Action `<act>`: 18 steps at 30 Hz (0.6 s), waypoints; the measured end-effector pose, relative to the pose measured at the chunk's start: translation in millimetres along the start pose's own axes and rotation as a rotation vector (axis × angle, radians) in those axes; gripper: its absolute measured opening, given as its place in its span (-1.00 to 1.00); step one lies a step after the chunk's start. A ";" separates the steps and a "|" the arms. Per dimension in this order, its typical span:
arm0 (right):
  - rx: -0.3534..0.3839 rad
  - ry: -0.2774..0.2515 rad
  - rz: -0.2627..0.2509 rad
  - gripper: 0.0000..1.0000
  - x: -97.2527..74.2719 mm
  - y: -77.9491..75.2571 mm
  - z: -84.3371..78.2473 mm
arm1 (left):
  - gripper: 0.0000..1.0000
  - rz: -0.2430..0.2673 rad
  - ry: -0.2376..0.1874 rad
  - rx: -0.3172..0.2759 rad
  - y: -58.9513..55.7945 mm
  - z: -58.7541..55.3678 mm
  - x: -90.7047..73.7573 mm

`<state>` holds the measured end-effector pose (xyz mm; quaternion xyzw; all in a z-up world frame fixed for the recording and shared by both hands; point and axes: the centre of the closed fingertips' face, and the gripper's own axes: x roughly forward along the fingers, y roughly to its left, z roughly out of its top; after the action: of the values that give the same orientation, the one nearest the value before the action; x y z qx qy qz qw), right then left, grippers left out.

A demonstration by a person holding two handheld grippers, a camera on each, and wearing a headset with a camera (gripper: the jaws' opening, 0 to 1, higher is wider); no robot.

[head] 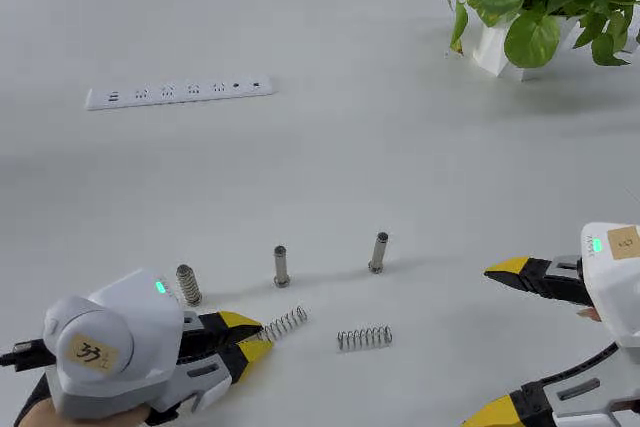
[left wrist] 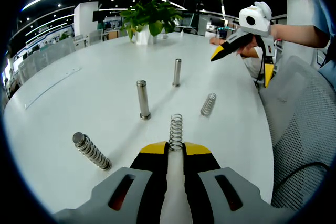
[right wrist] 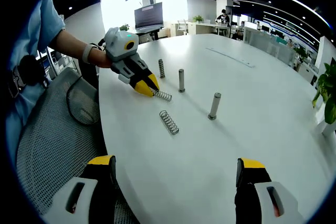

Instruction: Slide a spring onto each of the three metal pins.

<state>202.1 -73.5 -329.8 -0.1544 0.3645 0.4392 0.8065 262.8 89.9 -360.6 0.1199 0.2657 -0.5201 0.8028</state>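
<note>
Near edge of the worktop [head: 400, 147]: the left gripper [head: 250, 339] is sitting low toward the near left corner. Its jaws are pressed together and pinching one end of the held spring [head: 285, 322]. The free coils are poking out ahead of the tips. Cannot tell whether they are touching the surface.

The right gripper [head: 487, 342] is hovering by the near right corner, jaws spread wide and carrying nothing.

The loose spring [head: 365, 337] is lying on its side between the two grippers, near the held spring but apart from it.

Next row out: three pins are standing upright in a line.
- The left pin [head: 188, 285] is already wearing a spring.
- The mid pin [head: 281, 265] is standing bare, just beyond the held spring.
- The right pin [head: 378, 252] is also standing bare.

Judgement: one of three is done, and the second spring is being carried.

Handling, judged: the springs are looking light, thin-wired and open-coiled. They are likely bendy sideways and apt to flick out of a hard squeeze. They are best pinched across the coils at one end, leaving the other end's bore clear for the pin top. The pins are slim on small feet, so a sideways push is probably going to tip them. A straight drop along the pin's axis is looking safest.

Far side: a power strip [head: 180, 92] is lying toward the far left, and a plant [head: 545, 2] is sitting at the far right corner.
</note>
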 end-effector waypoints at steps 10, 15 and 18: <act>-0.001 0.002 0.001 0.90 0.4 1.0 -0.7 | -0.86 -0.006 0.004 -0.012 0.1 -2.2 -1.7; 0.000 0.003 0.001 0.90 0.9 1.5 -0.8 | -0.84 -0.007 0.011 -0.010 -0.5 -3.7 -2.0; 0.000 0.003 0.002 0.90 0.8 1.9 -0.6 | -0.83 -0.006 0.010 -0.010 -0.2 -3.9 -2.1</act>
<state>200.5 -72.3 -330.7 -0.1548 0.3657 0.4400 0.8054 260.7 93.3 -362.6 0.1175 0.2725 -0.5204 0.8007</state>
